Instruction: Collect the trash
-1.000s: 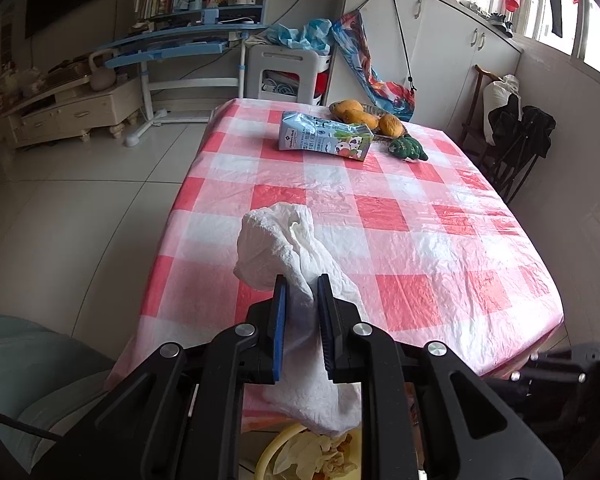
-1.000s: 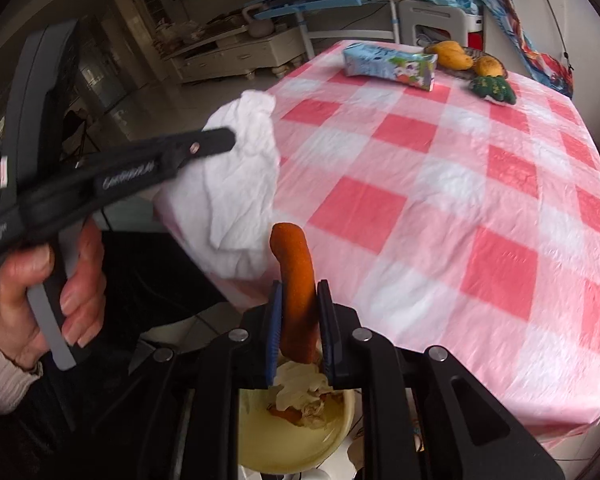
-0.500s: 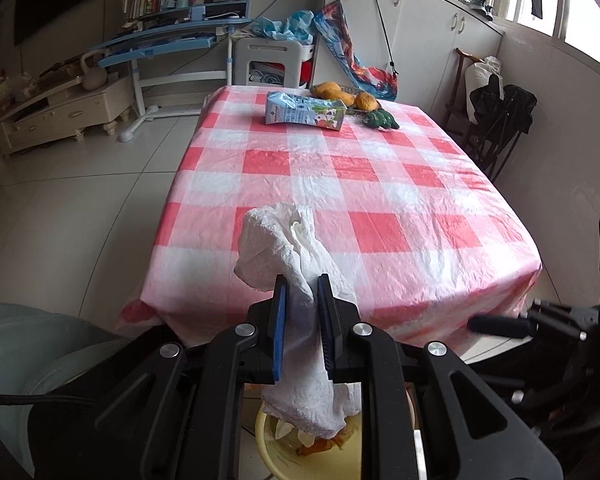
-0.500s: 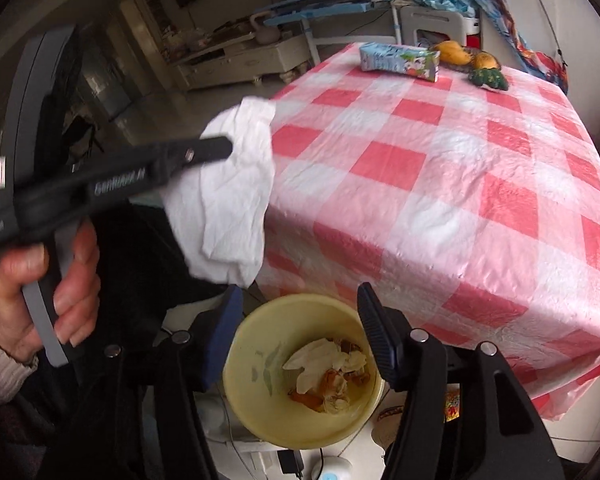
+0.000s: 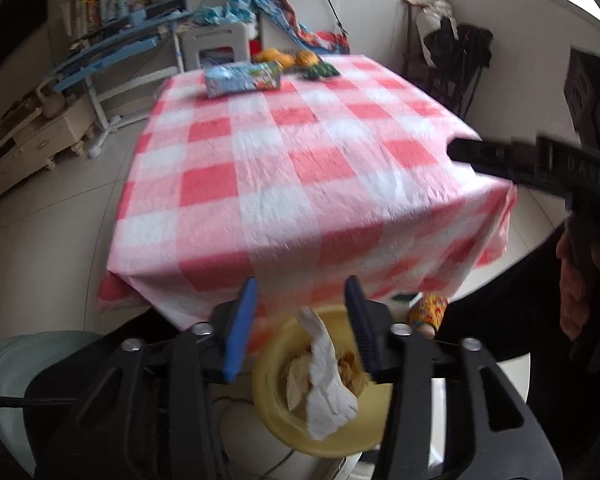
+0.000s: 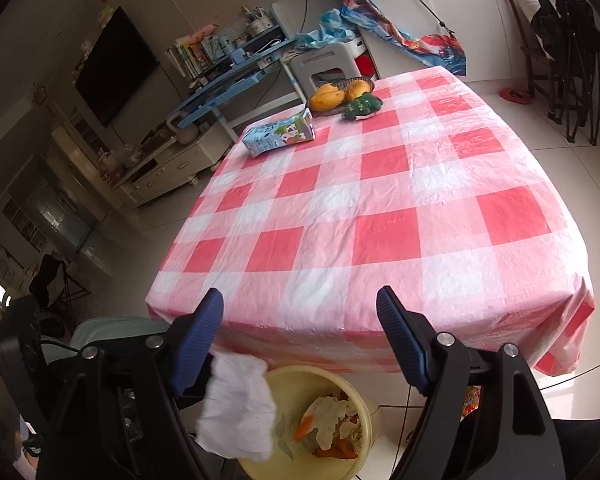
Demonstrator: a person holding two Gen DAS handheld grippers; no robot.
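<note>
Below the checked table [image 6: 380, 208], a yellow bin [image 6: 364, 412] holds scraps and tissue [image 5: 324, 376]; both grippers [image 5: 300, 312] [image 6: 300, 320] just spread, empty.

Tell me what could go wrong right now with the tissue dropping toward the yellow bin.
1. The left gripper has just opened, both blue fingers clear of the white tissue. In the right wrist view the tissue overlaps the rim of the yellow bin, so it may catch there or fall outside.
2. The right gripper, also just opened and empty, hangs close by and could brush the tablecloth edge.
</note>
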